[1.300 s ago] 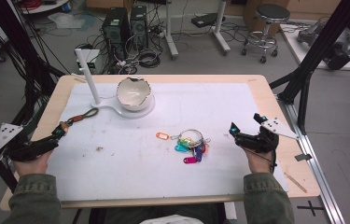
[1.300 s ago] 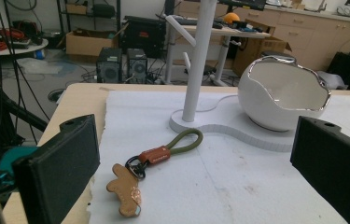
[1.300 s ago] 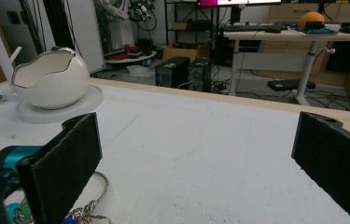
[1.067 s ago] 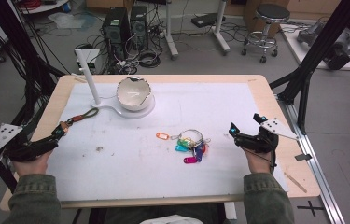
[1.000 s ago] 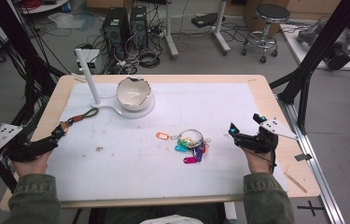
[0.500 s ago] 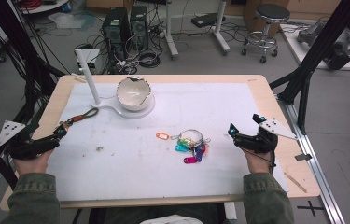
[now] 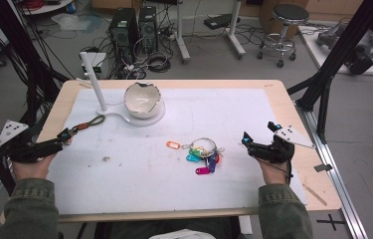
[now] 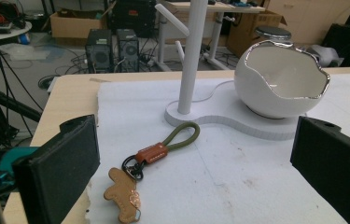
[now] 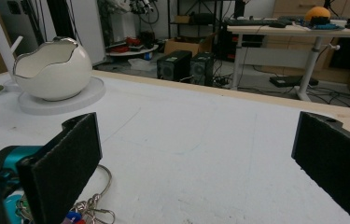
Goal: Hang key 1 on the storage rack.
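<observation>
With nothing yet gripped, we held both claws spread: the left claw [image 7: 63,135] near the keychain [image 8: 150,158], which lay just before the eggshell bowl [image 7: 143,99], and the right claw [image 7: 246,141] beside the key ring [image 7: 203,153], farther from that bowl.

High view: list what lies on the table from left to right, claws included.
Left claw → green-loop keychain → white post → egg-shaped bowl → orange tag → bunch of coloured key tags on a ring → right claw.
</observation>
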Motion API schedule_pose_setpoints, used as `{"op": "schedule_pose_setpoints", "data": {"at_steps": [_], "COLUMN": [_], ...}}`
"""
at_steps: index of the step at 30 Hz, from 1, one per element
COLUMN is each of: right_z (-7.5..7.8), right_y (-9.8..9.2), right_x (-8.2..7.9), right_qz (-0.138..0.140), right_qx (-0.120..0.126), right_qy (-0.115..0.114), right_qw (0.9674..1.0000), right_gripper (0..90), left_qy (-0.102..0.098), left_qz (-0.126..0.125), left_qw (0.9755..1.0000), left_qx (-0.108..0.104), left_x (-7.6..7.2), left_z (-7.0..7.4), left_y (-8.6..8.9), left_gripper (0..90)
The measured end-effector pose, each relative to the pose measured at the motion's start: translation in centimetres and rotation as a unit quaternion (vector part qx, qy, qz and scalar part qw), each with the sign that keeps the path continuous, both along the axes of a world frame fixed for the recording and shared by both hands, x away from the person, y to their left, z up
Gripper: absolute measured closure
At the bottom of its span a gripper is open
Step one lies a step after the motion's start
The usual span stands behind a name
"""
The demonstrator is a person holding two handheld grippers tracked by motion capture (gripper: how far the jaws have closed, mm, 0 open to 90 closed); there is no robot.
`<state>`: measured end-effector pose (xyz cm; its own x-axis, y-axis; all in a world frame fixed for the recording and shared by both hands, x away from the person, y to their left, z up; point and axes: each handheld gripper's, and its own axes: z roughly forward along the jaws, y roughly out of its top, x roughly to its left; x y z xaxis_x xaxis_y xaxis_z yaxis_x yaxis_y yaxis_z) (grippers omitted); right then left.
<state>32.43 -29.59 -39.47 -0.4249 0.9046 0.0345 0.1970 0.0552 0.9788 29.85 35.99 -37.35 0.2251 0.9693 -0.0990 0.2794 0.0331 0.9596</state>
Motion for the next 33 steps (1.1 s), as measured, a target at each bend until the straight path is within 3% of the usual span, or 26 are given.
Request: {"op": "schedule_pose_setpoints", "data": {"at_steps": [6, 11, 21, 33], "right_z": [0.0, 0.0, -0.1, -0.1], "right_y": [0.1, 0.0, 0.1, 0.0], "right_x": [0.0, 0.0, 0.0, 0.0], "right_qz": [0.001, -0.004, -0.003, -0.010], "right_qx": [-0.006, -0.006, -0.008, -0.011], "right_qy": [-0.002, -0.001, 0.001, 0.000], "right_qw": [1.0000, 1.0000, 1.0000, 0.9999], "right_gripper": [0.6, 0.6, 0.5, 0.5], "left_qy": [0.008, 0.025, 0.055, 0.075], "left_qz": [-0.008, -0.014, -0.029, -0.050], "left_qw": [0.9999, 0.9995, 0.9976, 0.9947], "left_qx": [0.004, 0.010, 0.030, 0.050], "left_x": [0.8, 1.7, 3.6, 5.4], "left_z": [0.6, 0.8, 1.5, 2.0], "left_y": [0.1, 0.0, -0.2, -0.6], "left_gripper": [1.7, 1.7, 1.7, 1.7]}}
